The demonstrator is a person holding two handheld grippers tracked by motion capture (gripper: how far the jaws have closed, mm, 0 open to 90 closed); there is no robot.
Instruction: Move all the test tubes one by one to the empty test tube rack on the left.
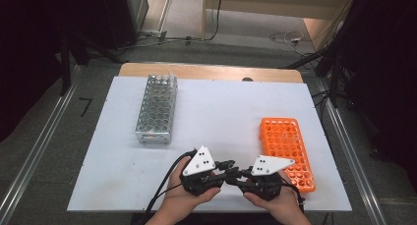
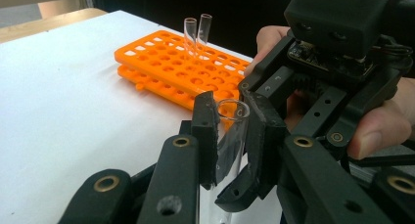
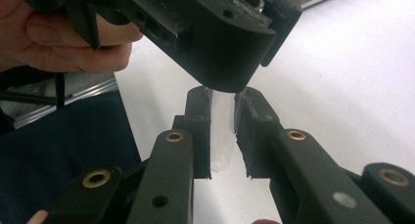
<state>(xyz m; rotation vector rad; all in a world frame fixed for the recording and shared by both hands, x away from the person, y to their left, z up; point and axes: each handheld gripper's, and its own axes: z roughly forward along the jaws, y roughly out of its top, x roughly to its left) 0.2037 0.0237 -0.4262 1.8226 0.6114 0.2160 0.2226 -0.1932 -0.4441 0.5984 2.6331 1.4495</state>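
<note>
In the high view the two grippers meet nose to nose at the lower middle of the frame, the left gripper and the right gripper each in a hand, on a white table; what lies between their tips is too small to make out there. A steel rack stands at the upper left and an orange rack at the right. The left gripper view shows more: a clear tube stands upright at lower centre, open mouth up, with the left gripper's jaws nearly together and pinching it from both sides. Behind it, at upper centre, two more tubes stand in the orange rack. The right gripper view shows the tube's rounded lower end at centre frame, the right gripper's jaws drawn in on either side and touching it, under the left gripper's black body. No writing can be read.
</note>
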